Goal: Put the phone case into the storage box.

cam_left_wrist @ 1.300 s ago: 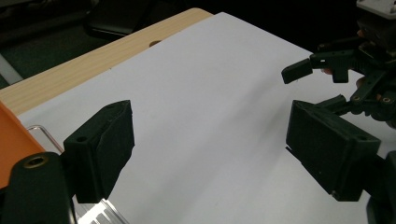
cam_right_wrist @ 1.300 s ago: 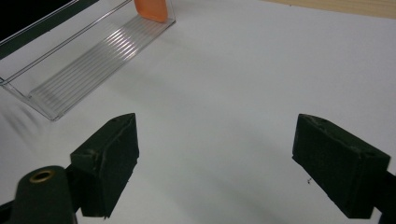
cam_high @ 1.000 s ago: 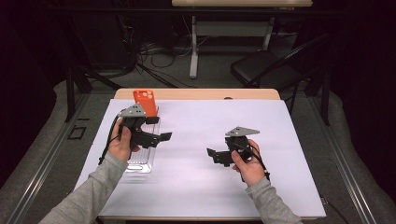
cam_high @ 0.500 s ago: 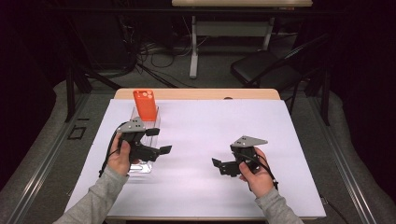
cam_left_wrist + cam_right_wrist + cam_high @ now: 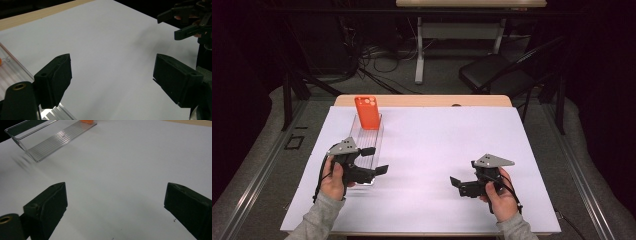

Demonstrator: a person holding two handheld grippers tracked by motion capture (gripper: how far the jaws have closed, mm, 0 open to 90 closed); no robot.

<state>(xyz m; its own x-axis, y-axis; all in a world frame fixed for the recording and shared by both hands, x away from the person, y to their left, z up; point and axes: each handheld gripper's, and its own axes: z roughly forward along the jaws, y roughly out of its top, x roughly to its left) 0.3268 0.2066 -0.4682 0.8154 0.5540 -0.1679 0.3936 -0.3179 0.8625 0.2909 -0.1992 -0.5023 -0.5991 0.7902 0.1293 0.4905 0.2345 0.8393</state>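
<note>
An orange phone-shaped block (image 5: 367, 113) stands upright at the far end of a clear ribbed plastic rack (image 5: 371, 140) on the white sheet. My left gripper (image 5: 378, 160) hovers over the rack's near end, open, with nothing between its jaws. In the left gripper view (image 5: 112, 75) the jaws frame bare sheet, with the rack (image 5: 10, 72) at the left. My right gripper (image 5: 456, 185) sits at the front right and points left. Its jaws have just been opening and stand open around nothing (image 5: 116, 205). The rack (image 5: 55, 140) lies far ahead of it.
The white sheet (image 5: 437, 135) covers a wooden table whose far edge (image 5: 422, 100) shows. A black chair (image 5: 497, 75) and table legs stand on the floor beyond. The right gripper (image 5: 175, 25) appears far off in the left gripper view.
Both hands have drawn back toward the near edge. The left gripper sank from mid-rack to the rack's near end. The right gripper slid right and nearer, and its jaws spread wider.
</note>
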